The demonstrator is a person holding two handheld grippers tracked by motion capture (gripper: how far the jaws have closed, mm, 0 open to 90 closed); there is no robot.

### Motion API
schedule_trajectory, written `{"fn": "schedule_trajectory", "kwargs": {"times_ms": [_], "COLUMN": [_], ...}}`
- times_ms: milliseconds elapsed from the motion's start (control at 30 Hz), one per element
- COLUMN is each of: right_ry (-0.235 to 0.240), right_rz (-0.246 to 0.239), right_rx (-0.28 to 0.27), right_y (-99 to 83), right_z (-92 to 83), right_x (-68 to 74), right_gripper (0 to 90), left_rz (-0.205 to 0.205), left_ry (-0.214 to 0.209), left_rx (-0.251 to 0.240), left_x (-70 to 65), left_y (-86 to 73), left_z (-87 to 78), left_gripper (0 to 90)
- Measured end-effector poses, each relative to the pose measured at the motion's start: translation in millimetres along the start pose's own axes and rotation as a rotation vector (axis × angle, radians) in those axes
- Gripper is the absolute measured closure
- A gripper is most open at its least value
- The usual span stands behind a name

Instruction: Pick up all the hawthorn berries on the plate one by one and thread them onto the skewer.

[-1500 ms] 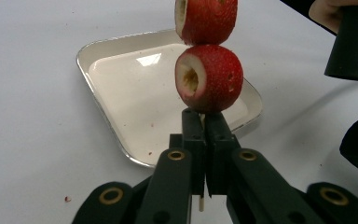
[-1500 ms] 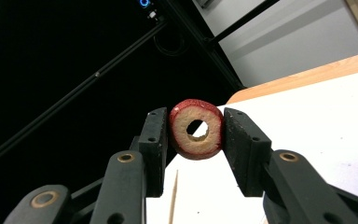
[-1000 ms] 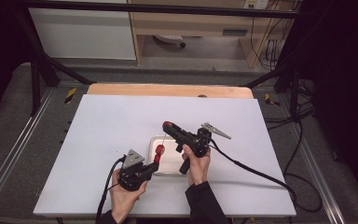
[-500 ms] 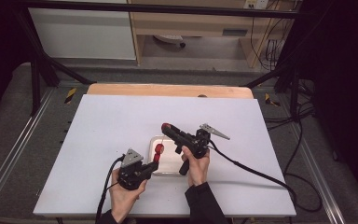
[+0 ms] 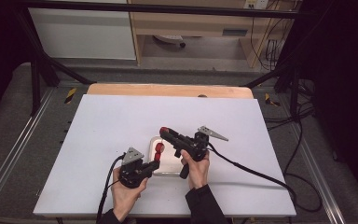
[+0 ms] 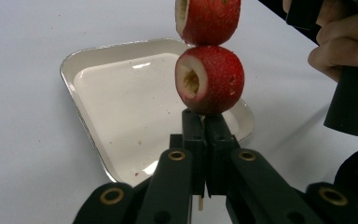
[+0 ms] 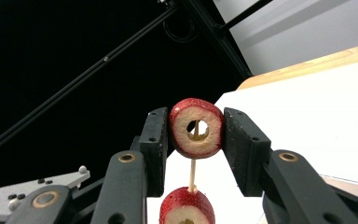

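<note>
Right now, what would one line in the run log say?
left gripper: shut on skewer | right gripper: shut on cored red fruit, threading onto skewer tip | fruit on skewer: two | tray: white, below

Your table (image 5: 121, 121) is evenly lit from overhead, the surroundings dark. Glare washes the tray (image 6: 121, 93); the nearest jaws look slightly soft, perhaps out of focus.

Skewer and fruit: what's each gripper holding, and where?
Left gripper clamps the skewer at its bottom end, below the fruit. Right gripper squeezes a cored red fruit by its sides.
</note>
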State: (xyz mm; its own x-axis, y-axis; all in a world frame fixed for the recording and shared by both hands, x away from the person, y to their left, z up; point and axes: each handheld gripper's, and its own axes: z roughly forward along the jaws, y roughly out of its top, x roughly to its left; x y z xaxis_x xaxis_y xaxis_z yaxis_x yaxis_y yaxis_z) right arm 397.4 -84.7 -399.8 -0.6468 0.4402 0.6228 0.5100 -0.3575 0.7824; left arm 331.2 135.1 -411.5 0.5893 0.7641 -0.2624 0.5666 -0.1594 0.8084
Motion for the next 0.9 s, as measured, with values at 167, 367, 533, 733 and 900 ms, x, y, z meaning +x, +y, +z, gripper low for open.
{"fn": "schedule_trajectory", "kwargs": {"times_ms": [167,367,533,733,900], "right_ry": [-0.001,0.011,0.01,0.045,0.025], "right_rz": [-0.019,-0.048,-0.077,-0.06,-0.097], "right_rx": [0.015,0.038,0.076,0.115,0.11], "right_y": [-0.5,3.9,5.2,-3.9,-3.6], "right_z": [-1.0,-4.8,-6.3,-5.0,-5.6], "right_x": [0.7,4.1,4.8,-0.2,0.3], "right_gripper": [62.4,62.6,62.8,69.1,60.3], "left_rz": [0.007,0.009,0.025,0.062,0.11], "left_ry": [-0.013,-0.049,-0.076,-0.039,-0.006], "left_rx": [0.008,-0.006,-0.014,-0.022,-0.041], "left_x": [2.3,4.1,3.4,2.5,2.1], "left_y": [-0.4,0.7,0.3,1.4,-0.5], "left_z": [1.7,-0.7,-2.3,-5.5,-6.4], "left_gripper": [88.7,88.7,88.8,88.8,88.7]}}
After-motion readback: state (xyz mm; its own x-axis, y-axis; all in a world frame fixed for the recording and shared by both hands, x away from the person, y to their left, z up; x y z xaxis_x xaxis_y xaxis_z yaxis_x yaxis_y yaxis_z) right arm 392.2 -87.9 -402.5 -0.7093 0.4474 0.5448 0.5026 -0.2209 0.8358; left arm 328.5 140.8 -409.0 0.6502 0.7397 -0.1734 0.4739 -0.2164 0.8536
